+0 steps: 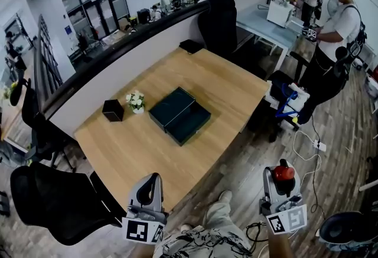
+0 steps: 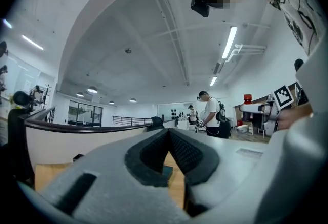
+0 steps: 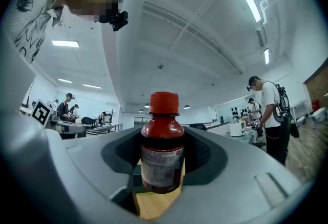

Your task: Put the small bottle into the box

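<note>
The small bottle, dark red-brown with a red cap and a white label, stands upright between the jaws of my right gripper, which is shut on it off the table's near right corner, above the floor. In the right gripper view the bottle fills the gap between the pads. The dark green box lies open in the middle of the wooden table, its lid flat beside it. My left gripper hovers at the table's near edge, its tips together and nothing in them.
A small black cube and a pot of white flowers stand left of the box. A black office chair is at the near left, another is behind the table. People stand at the far right; cables cross the floor.
</note>
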`<state>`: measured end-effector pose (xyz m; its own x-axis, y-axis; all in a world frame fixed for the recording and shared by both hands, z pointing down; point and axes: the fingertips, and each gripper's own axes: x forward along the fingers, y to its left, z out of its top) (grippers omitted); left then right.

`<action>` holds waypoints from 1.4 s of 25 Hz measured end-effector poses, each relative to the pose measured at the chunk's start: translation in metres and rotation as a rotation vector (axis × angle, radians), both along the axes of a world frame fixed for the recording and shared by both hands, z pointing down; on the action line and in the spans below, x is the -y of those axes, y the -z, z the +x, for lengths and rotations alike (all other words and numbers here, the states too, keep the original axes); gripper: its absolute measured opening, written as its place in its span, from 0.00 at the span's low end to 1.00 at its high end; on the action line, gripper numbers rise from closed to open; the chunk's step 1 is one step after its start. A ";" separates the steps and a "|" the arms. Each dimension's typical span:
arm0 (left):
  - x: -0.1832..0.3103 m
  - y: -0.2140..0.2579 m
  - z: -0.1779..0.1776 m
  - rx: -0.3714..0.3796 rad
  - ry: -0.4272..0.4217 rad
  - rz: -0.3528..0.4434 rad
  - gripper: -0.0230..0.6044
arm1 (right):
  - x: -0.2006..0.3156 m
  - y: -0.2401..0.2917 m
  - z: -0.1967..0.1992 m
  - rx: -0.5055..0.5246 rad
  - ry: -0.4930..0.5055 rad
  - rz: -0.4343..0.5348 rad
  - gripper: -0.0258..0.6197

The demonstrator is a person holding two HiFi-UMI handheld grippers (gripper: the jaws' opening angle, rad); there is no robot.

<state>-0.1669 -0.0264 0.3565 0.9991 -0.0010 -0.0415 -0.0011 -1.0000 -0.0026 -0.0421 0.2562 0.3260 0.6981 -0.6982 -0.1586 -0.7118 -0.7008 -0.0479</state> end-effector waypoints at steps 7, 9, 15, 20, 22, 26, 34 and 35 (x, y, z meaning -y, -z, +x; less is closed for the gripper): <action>-0.007 0.023 0.087 -0.040 0.058 0.016 0.03 | 0.008 0.014 0.104 -0.010 0.086 0.019 0.38; -0.012 0.022 0.111 -0.039 0.072 0.011 0.03 | 0.005 0.013 0.130 -0.008 0.102 0.014 0.38; -0.027 0.020 0.170 -0.037 0.138 -0.004 0.03 | -0.006 0.008 0.202 0.009 0.157 0.013 0.38; -0.033 0.008 0.194 -0.009 0.203 -0.012 0.03 | -0.004 -0.003 0.243 0.036 0.212 0.025 0.37; -0.034 0.003 0.200 0.003 0.223 -0.019 0.03 | 0.000 -0.010 0.257 0.056 0.227 0.033 0.37; -0.031 -0.008 0.208 0.016 0.253 -0.024 0.03 | 0.015 -0.020 0.274 0.073 0.268 0.027 0.37; 0.003 -0.006 0.227 -0.030 0.320 -0.046 0.03 | 0.055 -0.001 0.296 0.029 0.339 0.011 0.38; 0.008 -0.003 0.229 -0.041 0.325 -0.045 0.03 | 0.061 0.003 0.298 0.019 0.347 0.007 0.37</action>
